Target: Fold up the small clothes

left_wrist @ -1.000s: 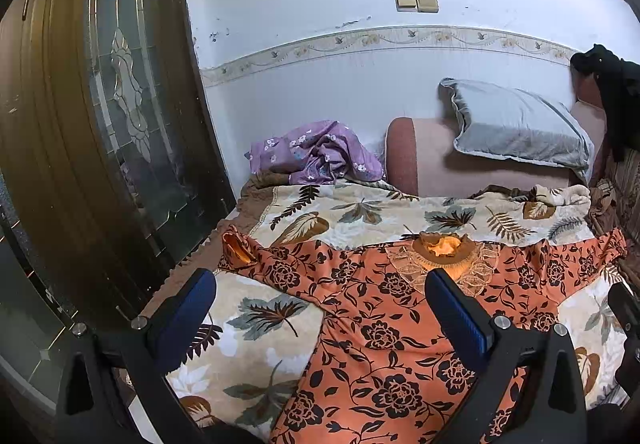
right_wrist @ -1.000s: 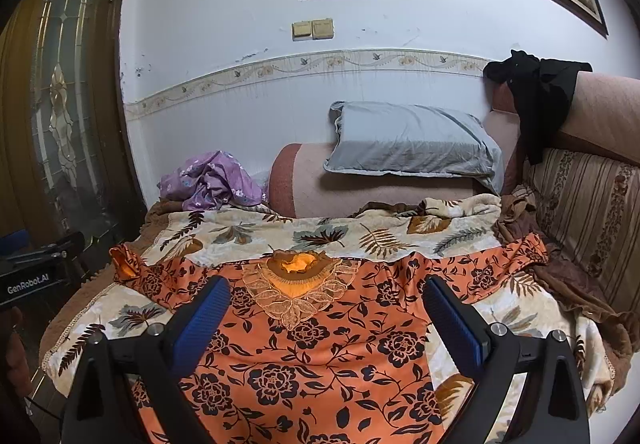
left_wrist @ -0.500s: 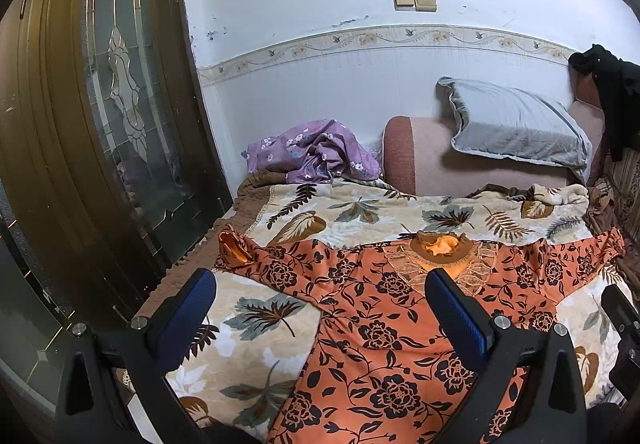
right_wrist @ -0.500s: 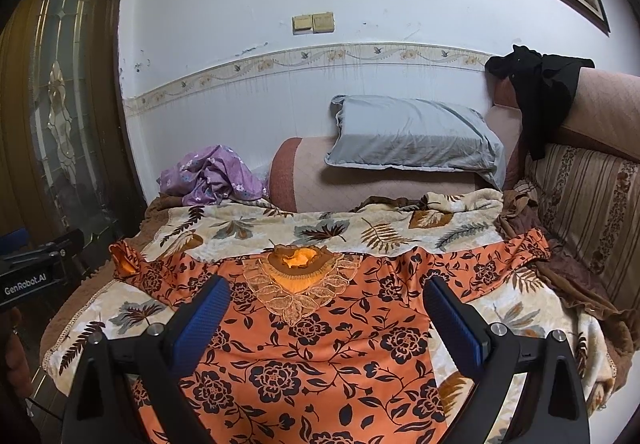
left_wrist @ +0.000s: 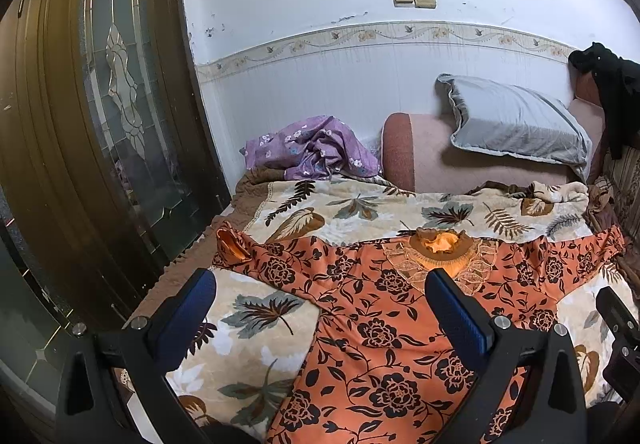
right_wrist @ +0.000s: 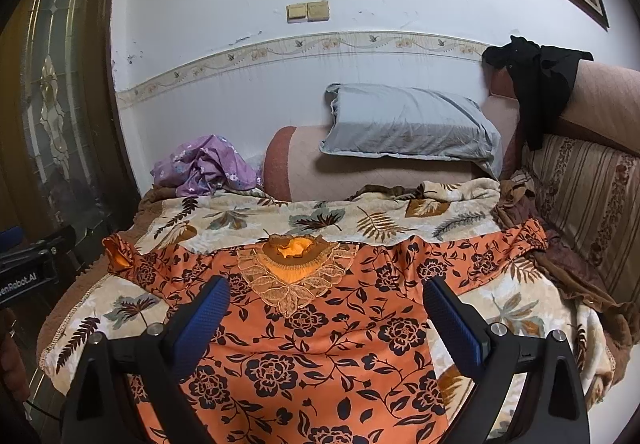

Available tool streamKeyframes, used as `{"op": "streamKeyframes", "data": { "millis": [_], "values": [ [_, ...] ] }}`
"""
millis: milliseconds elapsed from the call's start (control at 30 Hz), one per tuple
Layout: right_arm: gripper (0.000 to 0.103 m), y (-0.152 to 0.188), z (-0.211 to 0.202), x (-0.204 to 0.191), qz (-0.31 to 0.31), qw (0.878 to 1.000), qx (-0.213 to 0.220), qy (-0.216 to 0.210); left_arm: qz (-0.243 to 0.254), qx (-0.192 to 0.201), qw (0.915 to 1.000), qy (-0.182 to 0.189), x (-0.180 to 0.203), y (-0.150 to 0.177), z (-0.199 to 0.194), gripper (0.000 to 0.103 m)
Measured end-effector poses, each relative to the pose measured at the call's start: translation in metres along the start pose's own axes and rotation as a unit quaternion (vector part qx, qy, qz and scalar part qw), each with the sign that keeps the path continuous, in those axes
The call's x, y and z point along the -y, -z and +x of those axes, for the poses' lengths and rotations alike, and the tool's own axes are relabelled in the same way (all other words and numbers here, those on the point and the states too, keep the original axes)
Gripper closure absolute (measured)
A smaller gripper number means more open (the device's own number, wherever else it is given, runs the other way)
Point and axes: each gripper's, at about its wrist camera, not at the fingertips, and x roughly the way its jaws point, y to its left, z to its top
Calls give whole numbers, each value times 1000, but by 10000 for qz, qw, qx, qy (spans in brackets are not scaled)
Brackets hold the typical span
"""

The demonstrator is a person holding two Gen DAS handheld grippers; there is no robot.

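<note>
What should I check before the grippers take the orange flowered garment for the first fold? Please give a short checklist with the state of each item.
1. Left gripper open and empty: ok.
2. Right gripper open and empty: ok.
3. Orange garment spread flat, neckline away from the grippers: ok.
4. Both sleeves stretched out sideways: mostly ok; the left cuff is curled up.
5. Nothing lying on the garment: ok in the visible part.
6. Bottom hem straight: cannot tell, it is hidden below the grippers.

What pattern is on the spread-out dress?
Orange dress with black flowers and leafy vines; clearest in the right wrist view.
</note>
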Motion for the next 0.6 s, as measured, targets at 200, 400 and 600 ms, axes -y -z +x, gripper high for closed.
{"op": "streamKeyframes", "data": {
  "millis": [200,400,600],
  "values": [
    [4,1,2,0,-2,10000,-18,20,8,0,10000,7,-1,0,2,0],
    [4,3,4,0,4,10000,-33,27,-11,-12,10000,13,-5,1,3,0],
    [4,3,5,0,10,10000,-33,27,-7,-15,10000,17,-6,2,5,0]
  ]
}}
